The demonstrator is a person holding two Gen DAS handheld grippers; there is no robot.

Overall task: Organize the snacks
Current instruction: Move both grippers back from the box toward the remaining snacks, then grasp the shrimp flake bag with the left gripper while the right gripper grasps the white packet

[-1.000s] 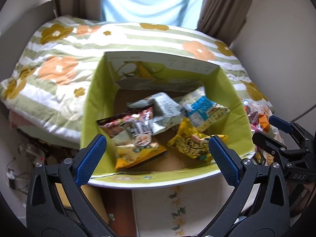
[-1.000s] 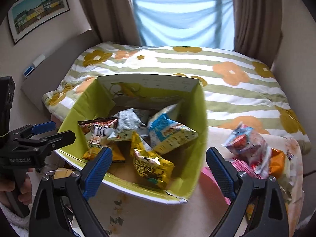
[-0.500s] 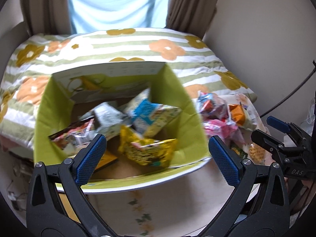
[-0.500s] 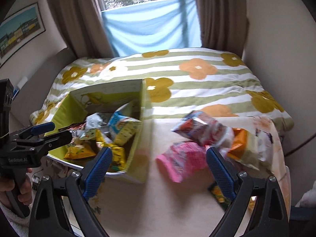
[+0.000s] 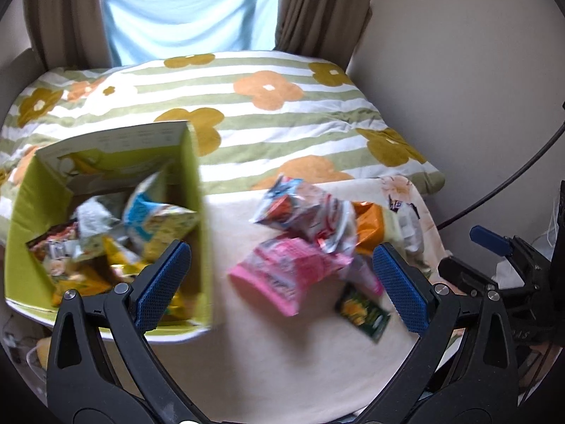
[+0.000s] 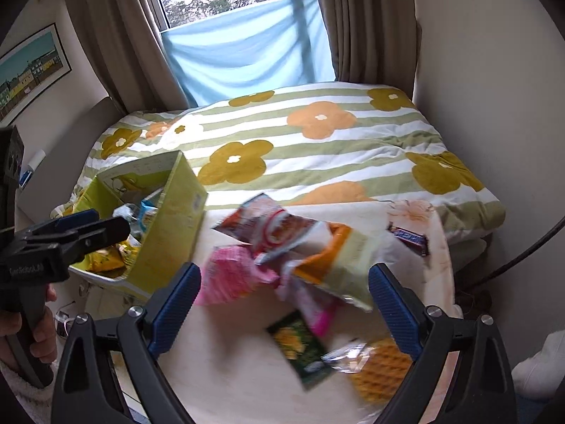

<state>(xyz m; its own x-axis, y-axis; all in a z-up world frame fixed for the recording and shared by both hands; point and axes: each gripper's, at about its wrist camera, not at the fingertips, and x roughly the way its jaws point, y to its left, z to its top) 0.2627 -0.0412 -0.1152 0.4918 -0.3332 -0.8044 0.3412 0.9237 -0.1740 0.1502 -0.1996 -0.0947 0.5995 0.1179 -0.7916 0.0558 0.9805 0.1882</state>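
While both views smear, I read my left tool point(image 5: 279, 286) and right tool point(image 6: 284, 309) as spread wide with nothing gripped. Loose snack packets, among them a pink crinkled bag point(image 6: 229, 279) and a dark green sachet point(image 6: 300, 349), lie heaped on the cream tabletop point(image 6: 229, 371), just beside the lime-green cardboard box point(image 5: 21, 233) of packets.

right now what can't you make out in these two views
- Print on the pink packet: motion blur, both views.
- Snacks low in the green box: its near wall hides them, right wrist view.
- Waffle pack: partly behind the right tool finger.
- Dark bar: label too small.
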